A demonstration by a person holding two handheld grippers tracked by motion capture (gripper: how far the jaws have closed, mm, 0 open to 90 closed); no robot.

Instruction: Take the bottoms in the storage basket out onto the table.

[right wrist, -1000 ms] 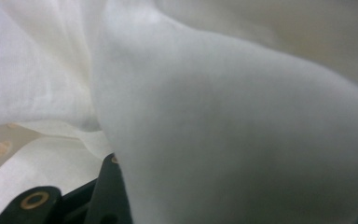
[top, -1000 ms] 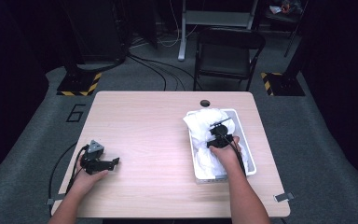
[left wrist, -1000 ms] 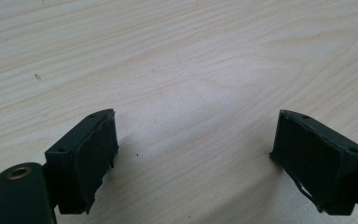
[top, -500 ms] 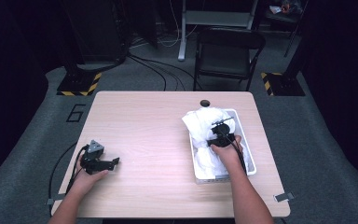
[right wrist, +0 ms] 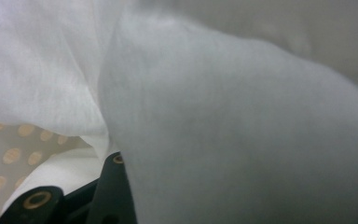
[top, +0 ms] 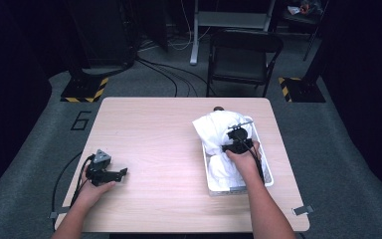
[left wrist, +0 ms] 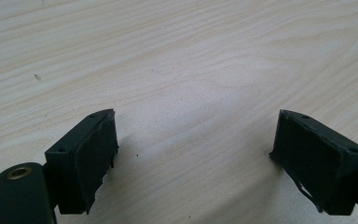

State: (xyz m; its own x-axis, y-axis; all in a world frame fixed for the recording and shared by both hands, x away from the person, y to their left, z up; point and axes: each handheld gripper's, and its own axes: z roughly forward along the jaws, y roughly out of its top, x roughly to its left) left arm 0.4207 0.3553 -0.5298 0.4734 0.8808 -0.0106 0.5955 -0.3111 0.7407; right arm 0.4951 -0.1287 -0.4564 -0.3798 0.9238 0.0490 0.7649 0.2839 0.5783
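High view shows my right hand-held gripper [top: 238, 141] clamped on the one white cloth [top: 218, 130], a bunched heap still mostly inside the single white perforated basket [top: 266, 175] at the right side of the desk [top: 164, 129], so I judge the lift out as only begun, with the whole cloth yet to clear the rim. My left hand-held gripper [top: 110, 175] rests on the desk well apart from the basket, its jaws spread with nothing between them; that makes two grippers, one cloth, one basket.

A single numeral, "6" [top: 81, 120], is marked on the grey floor (in dark strokes) just left of the table's [top: 154, 129] far-left corner.
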